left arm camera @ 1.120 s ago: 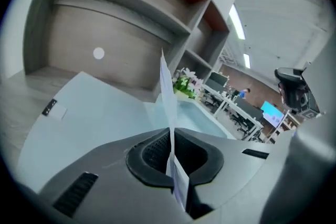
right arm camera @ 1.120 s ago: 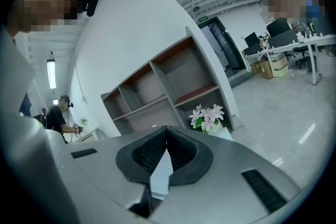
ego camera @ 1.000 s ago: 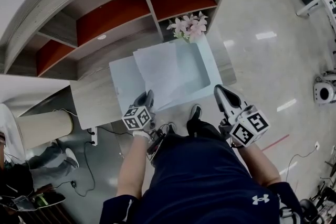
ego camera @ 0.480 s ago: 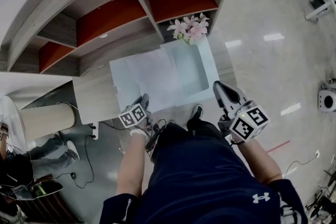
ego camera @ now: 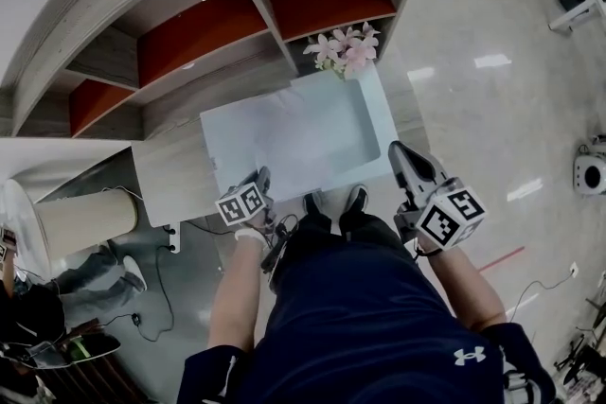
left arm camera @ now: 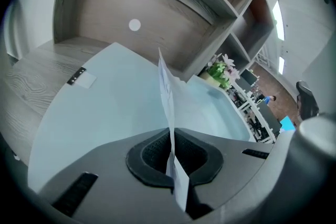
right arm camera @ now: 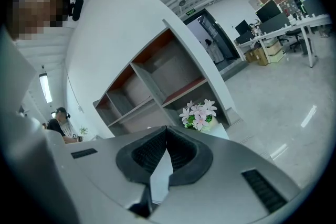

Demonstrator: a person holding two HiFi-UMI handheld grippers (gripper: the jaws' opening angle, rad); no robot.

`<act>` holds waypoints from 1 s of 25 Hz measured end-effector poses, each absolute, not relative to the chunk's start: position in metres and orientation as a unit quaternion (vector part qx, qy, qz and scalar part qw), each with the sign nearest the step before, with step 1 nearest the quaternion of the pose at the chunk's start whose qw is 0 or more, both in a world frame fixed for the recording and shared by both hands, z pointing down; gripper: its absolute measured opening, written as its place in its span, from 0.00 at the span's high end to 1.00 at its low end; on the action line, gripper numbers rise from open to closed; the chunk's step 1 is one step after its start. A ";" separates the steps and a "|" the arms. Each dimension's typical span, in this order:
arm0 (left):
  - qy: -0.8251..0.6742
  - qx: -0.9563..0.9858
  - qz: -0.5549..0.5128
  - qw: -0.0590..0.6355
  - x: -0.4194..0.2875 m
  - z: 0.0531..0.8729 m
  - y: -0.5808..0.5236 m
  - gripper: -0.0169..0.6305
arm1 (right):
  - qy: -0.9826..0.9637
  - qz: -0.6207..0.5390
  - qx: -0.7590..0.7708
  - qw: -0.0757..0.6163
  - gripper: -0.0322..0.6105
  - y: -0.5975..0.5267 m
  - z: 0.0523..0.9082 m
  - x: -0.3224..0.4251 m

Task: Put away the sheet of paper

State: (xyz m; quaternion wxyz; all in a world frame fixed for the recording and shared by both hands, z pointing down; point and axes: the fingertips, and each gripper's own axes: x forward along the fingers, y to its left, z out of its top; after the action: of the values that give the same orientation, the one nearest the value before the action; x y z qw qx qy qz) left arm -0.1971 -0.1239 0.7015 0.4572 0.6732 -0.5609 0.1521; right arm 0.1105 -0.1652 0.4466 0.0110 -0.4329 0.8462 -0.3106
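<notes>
Left tongs (left arm camera: 171, 136) clamp the sheet of paper (left arm camera: 165, 86), held edge-up over the pale surface (left arm camera: 89, 113). Right tongs (right arm camera: 166, 131) closed, apparently pinching another corner. Paper lifted, not yet stowed; putting away remains.

free: counter (ego camera: 170, 180) left of tray (ego camera: 369, 132) | blocked: flowers (ego camera: 343, 50) far corner

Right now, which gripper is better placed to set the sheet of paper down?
Left: the left gripper is shut on the sheet of paper over the pale board; the right gripper, shut, is off the sheet.
</notes>
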 end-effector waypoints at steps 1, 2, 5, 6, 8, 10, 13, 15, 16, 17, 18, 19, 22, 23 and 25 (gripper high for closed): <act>-0.555 0.676 0.152 0.460 -0.194 0.704 -0.125 0.95 | 0.845 -0.310 -0.436 0.011 0.93 -0.164 0.447 0.108; -0.551 0.677 0.149 0.465 -0.191 0.705 -0.125 0.95 | 0.844 -0.309 -0.439 0.010 0.93 -0.163 0.447 0.107; -0.543 0.675 0.132 0.481 -0.181 0.708 -0.128 0.95 | 0.834 -0.313 -0.455 0.009 0.93 -0.158 0.449 0.107; -0.540 0.676 0.127 0.485 -0.177 0.708 -0.132 0.95 | 0.829 -0.316 -0.461 0.009 0.93 -0.156 0.450 0.107; -0.532 0.678 0.118 0.493 -0.166 0.710 -0.140 0.95 | 0.823 -0.319 -0.470 0.009 0.93 -0.153 0.453 0.108; -0.520 0.682 0.112 0.502 -0.153 0.710 -0.146 0.95 | 0.819 -0.319 -0.477 0.007 0.93 -0.149 0.454 0.108; -0.501 0.688 0.103 0.516 -0.135 0.710 -0.152 0.95 | 0.811 -0.318 -0.491 0.008 0.93 -0.142 0.451 0.112; -0.491 0.688 0.091 0.526 -0.123 0.710 -0.158 0.95 | 0.805 -0.317 -0.501 0.012 0.93 -0.140 0.449 0.117; -0.487 0.687 0.084 0.533 -0.118 0.709 -0.161 0.95 | 0.802 -0.316 -0.507 0.013 0.93 -0.138 0.448 0.120; -0.483 0.685 0.075 0.539 -0.113 0.709 -0.164 0.95 | 0.799 -0.315 -0.513 0.015 0.93 -0.136 0.447 0.124; -0.480 0.683 0.067 0.546 -0.107 0.709 -0.166 0.95 | 0.795 -0.315 -0.518 0.017 0.93 -0.134 0.448 0.128; -0.477 0.681 0.062 0.552 -0.103 0.710 -0.167 0.95 | 0.792 -0.315 -0.523 0.018 0.93 -0.131 0.449 0.131; -0.477 0.678 0.070 0.555 -0.091 0.716 -0.168 0.95 | 0.780 -0.322 -0.537 0.019 0.93 -0.124 0.456 0.142; -0.477 0.678 0.075 0.554 -0.087 0.717 -0.168 0.95 | 0.777 -0.324 -0.540 0.019 0.93 -0.122 0.458 0.145; -0.473 0.681 0.080 0.554 -0.078 0.720 -0.171 0.95 | 0.772 -0.327 -0.544 0.020 0.93 -0.120 0.462 0.149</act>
State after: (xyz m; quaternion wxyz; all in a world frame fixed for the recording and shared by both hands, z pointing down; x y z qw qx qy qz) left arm -0.0782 -0.1705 0.7196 0.5536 0.6808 -0.4729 0.0802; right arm 0.1490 -0.1199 0.4617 0.0202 -0.5440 0.7723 -0.3273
